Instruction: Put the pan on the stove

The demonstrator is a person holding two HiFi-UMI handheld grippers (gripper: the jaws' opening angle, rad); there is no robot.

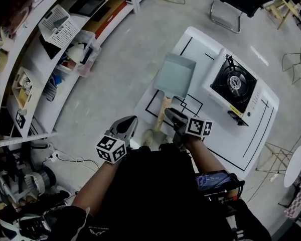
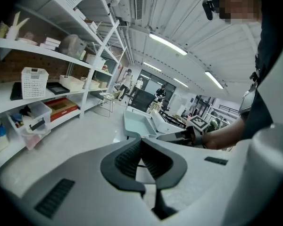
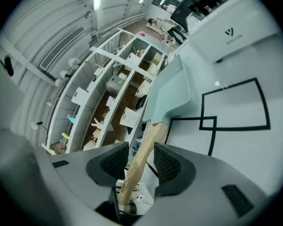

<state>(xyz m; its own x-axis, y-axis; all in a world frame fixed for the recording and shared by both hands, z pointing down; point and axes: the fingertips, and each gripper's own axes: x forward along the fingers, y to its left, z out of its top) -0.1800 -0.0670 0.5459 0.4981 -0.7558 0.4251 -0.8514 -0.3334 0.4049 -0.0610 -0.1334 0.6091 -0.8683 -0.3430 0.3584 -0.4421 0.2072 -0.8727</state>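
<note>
The tabletop carries the stove; the pan lies just left of it, on the tabletop; the right tongs stand apart around its wooden handle; the left tongs are together, empty.

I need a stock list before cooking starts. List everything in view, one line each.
pan: one, pale blue-green with a wooden handle, on the table left of the stove
stove: one, white with a black burner, on the table's right part
table: one, white with black tape lines, in front of the person
shelves: one run, white, along the left, loaded
basket: one, white, on the shelves
chair: one, dark, beyond the table
left tool: one, grey, shut and empty, beside the table's near corner
right tool: one, grey, open, handle between its jaws
</note>
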